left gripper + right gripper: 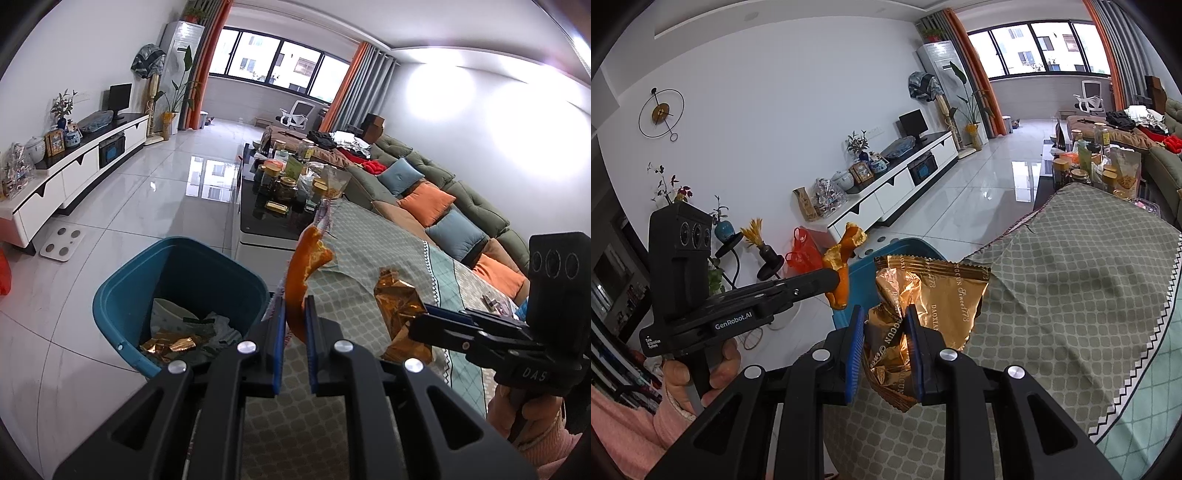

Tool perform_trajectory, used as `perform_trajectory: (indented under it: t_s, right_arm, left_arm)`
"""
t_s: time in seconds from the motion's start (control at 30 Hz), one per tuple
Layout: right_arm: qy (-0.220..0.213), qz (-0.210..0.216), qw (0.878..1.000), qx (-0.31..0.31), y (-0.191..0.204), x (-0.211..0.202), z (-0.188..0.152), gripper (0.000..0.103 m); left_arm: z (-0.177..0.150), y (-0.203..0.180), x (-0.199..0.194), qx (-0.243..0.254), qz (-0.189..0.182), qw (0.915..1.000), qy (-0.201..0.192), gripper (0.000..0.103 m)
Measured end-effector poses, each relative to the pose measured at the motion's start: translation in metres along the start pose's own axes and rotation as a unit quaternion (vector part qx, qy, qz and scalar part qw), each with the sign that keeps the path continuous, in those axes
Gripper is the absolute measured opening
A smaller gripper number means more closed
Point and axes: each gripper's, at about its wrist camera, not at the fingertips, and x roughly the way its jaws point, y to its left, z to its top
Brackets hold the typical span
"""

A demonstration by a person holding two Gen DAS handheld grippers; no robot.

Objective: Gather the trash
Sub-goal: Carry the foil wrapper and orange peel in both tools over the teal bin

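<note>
**Orange peel and gold foil poised beside the bin**

Orange peel (301,280), curled and leathery, sits pinched in the nearly closed left gripper (294,321) at frame centre; the right gripper (882,334) clamps a crinkled gold wrapper (923,295). Best carried fully over the blue plastic bin (122,295), lower left, before letting go.

Both wrist views close over own fingers, angled down. Shared: blue bin (177,280) (916,247) at 12 o'clock, patterned tablecloth (388,236) (1071,266).
</note>
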Motion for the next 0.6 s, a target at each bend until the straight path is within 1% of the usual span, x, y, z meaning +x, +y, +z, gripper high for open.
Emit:
perform_trajectory:
  t_s: [0.6]
  right_arm:
    - [0.007,0.011,1.0,-0.011,0.006,0.01,0.002,0.023]
  left_arm:
    - [0.002,0.012,-0.002,-0.01,0.018,0.9998,-0.007,0.011]
